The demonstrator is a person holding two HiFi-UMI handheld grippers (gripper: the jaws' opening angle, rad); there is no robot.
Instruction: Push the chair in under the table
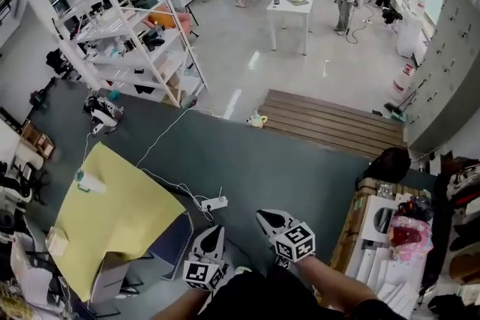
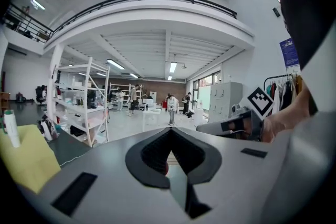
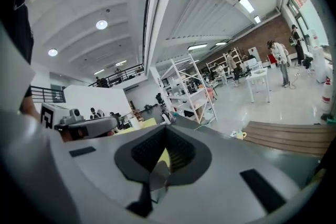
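Observation:
A table under a yellow cover (image 1: 120, 213) stands at the lower left of the head view. A dark blue-grey shape (image 1: 171, 242) sits tucked at its near right corner; whether it is the chair is unclear. My left gripper (image 1: 215, 234) and right gripper (image 1: 267, 219) hover side by side over the dark floor at the bottom centre, right of the table. Both are shut with nothing between the jaws. In the left gripper view the left gripper (image 2: 170, 131) points across the hall, the yellow cover (image 2: 23, 160) at its left. In the right gripper view the right gripper (image 3: 165, 131) points toward the shelving.
A white power strip (image 1: 214, 202) with its cable lies on the floor just ahead of the grippers. A white shelving rack (image 1: 142, 34) stands behind the table. A wooden platform (image 1: 330, 120), grey lockers (image 1: 450, 64) and cluttered boxes (image 1: 390, 228) are at the right. People stand around a far white table (image 1: 292, 7).

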